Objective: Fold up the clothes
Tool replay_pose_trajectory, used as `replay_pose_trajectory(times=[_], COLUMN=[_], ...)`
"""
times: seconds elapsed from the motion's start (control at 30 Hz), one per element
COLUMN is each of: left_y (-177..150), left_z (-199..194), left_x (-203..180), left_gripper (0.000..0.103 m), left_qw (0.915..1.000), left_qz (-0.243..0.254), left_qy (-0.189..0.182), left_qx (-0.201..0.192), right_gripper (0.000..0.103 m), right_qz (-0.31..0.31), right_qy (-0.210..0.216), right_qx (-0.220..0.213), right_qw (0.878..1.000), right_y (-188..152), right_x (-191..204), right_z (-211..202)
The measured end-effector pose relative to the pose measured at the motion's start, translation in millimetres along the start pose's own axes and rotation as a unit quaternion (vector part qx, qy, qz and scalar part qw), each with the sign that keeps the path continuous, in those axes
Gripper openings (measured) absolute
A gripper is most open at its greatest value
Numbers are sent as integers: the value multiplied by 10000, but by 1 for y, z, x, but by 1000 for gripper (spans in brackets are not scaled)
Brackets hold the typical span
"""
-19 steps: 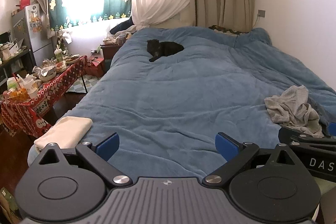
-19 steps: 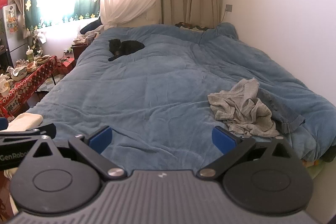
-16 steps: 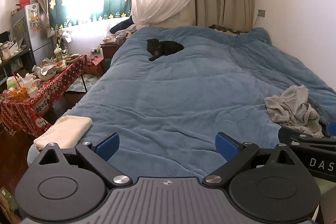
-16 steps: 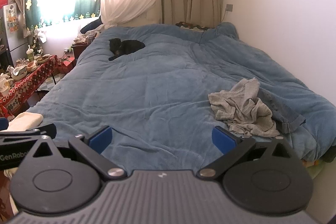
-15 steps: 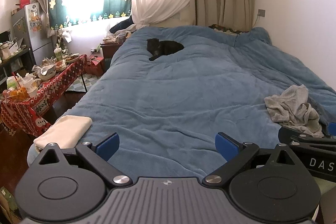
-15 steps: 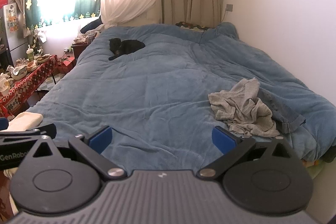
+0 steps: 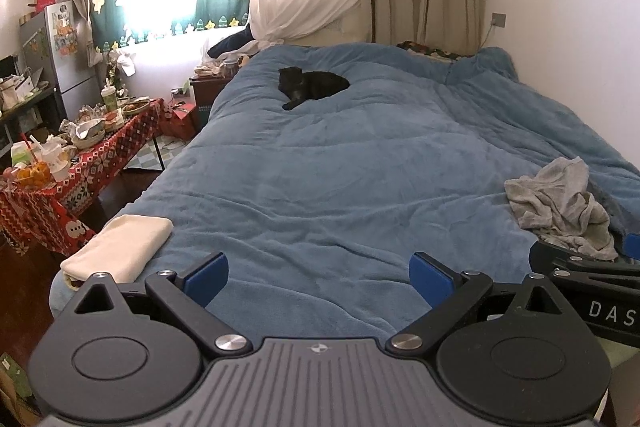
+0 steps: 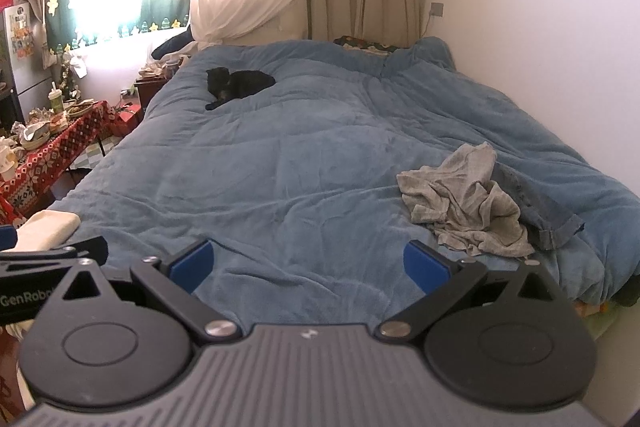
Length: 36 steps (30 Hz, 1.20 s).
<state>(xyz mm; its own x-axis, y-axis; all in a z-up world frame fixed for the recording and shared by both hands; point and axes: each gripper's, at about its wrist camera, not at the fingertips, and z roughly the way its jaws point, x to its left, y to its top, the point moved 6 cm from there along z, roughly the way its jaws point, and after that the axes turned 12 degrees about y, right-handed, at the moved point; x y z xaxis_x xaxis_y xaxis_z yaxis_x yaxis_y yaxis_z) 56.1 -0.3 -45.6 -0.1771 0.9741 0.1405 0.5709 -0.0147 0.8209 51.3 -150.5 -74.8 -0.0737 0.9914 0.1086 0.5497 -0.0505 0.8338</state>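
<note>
Both grippers sit at the foot of the bed, side by side. left gripper (image 7: 318, 281): jaws spread wide, nothing between the blue pads (image 7: 208, 273), only blue duvet (image 7: 340, 167) below. right gripper (image 8: 308, 269): same, spread wide and empty

Step in hand, as I read it: reach for the first garment, nothing picked up yet. Target is the crumpled grey garment (image 8: 464, 203), lying on the duvet near the right edge, ahead and to the right of the right gripper, well apart from the left one

How I'd do it:
- right gripper goes first, come down on a raised ridge of the heap, not the flat duvet
- pinch grey cloth only; the duvet is plush and could get caught in the pinch
- drag it toward bed centre, where open duvet gives room to spread it
- find a hem or shoulder with the left gripper before lifting, otherwise it hangs as a ball

Folded cream cloth (image 7: 120, 251) sits at the near left corner, looks already done

Black cat (image 7: 312, 87) lies far up the bed, clear of the work area, may move

Unclear:
- garment type: too bunched to tell shirt from trousers, no collar or sleeve readable
- a darker blue piece (image 8: 552, 223) beside the heap, with a strap-like end: second garment or duvet fold, can't tell
- near edge of bed hidden behind both gripper bodies
- window blown out
</note>
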Motion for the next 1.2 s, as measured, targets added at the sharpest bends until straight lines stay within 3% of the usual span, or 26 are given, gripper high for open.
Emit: replay_pose_trajectory(times=[1.2], left_y=[-8], left_z=[10], left_x=[-8], left_gripper=[98], left_qw=[9998], left_qz=[66], left_qy=[41], left_qx=[202], right_gripper=[102], right_qz=[41], right_qy=[-174], right_qx=[199], right_qw=[9996], right_y=[-6], right_x=[-8], right_z=[16])
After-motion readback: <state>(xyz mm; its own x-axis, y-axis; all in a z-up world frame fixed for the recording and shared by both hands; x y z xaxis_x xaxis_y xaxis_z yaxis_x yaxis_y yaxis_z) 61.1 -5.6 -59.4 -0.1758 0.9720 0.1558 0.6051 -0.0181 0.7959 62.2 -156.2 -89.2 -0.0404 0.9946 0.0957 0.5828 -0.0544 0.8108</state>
